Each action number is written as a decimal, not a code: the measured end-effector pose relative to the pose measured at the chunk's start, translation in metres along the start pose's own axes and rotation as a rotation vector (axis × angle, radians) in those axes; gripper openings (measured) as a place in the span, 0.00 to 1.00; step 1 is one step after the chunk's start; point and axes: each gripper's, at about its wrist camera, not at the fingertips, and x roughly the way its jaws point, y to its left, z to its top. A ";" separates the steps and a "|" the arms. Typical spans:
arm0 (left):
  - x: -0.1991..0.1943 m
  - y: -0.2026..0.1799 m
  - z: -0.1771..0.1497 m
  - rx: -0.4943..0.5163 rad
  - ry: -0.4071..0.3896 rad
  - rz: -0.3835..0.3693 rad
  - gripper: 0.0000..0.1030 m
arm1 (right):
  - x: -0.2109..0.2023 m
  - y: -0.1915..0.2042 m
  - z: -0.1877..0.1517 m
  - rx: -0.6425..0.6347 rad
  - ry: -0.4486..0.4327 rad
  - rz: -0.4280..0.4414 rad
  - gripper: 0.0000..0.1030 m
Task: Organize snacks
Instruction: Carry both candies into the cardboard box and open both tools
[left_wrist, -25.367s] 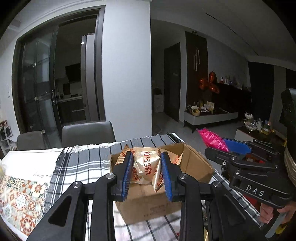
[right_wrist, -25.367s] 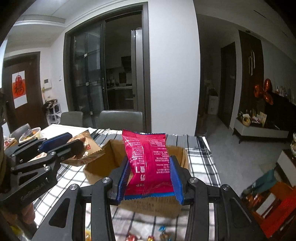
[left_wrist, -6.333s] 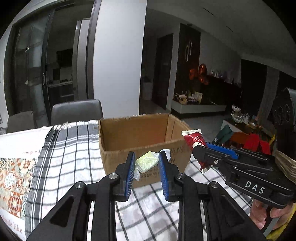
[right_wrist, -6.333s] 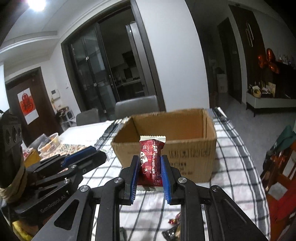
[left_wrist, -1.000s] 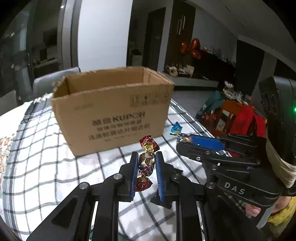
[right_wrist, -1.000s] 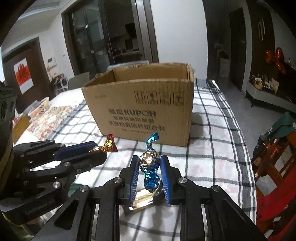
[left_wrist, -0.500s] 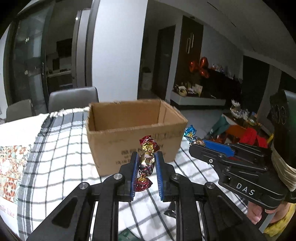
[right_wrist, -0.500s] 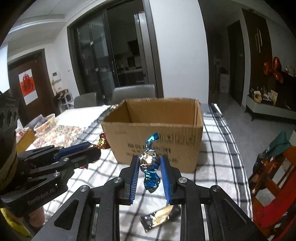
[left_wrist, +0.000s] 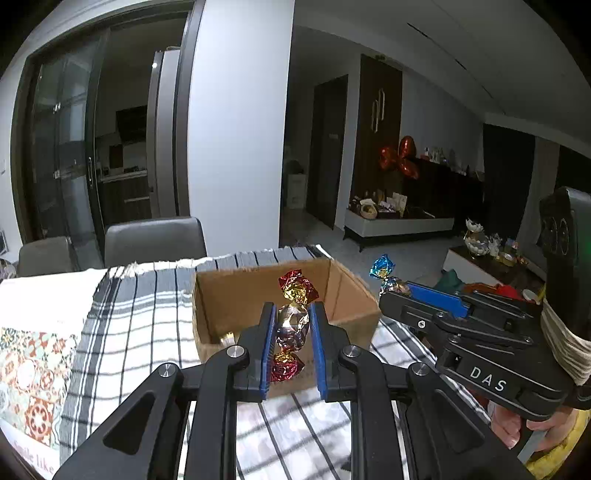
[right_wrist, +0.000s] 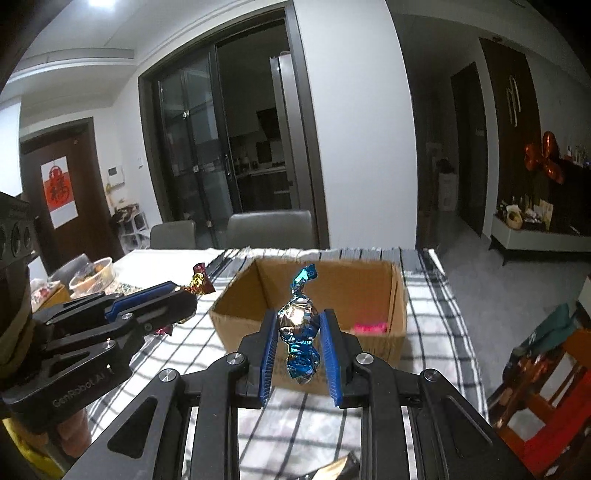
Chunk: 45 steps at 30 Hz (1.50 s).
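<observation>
Left tool (left_wrist: 291, 330) is clamping a red-and-gold foil candy (left_wrist: 291, 325) upright by its middle; right tool (right_wrist: 298, 334) is clamping a blue foil candy (right_wrist: 300, 332) likewise, twisted ends free, probably so each drops cleanly. Both are hovering before the open cardboard box (right_wrist: 397, 295), the likely destination, where a pink packet (right_wrist: 370, 327) is lying. The box is sitting on a checked cloth (left_wrist: 147, 314) covering the worktop. Beyond are standing grey chairs (right_wrist: 269, 229) and dark glass doors (right_wrist: 221, 147).
</observation>
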 end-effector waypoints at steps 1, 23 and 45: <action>0.003 0.001 0.005 0.005 -0.008 0.005 0.19 | 0.003 -0.002 0.004 -0.002 -0.003 -0.005 0.24; 0.096 0.020 0.035 0.031 0.066 0.087 0.42 | 0.088 -0.035 0.042 0.008 0.103 -0.058 0.29; 0.033 0.015 -0.004 -0.123 0.179 0.187 0.53 | 0.044 -0.032 -0.007 0.184 0.230 -0.120 0.44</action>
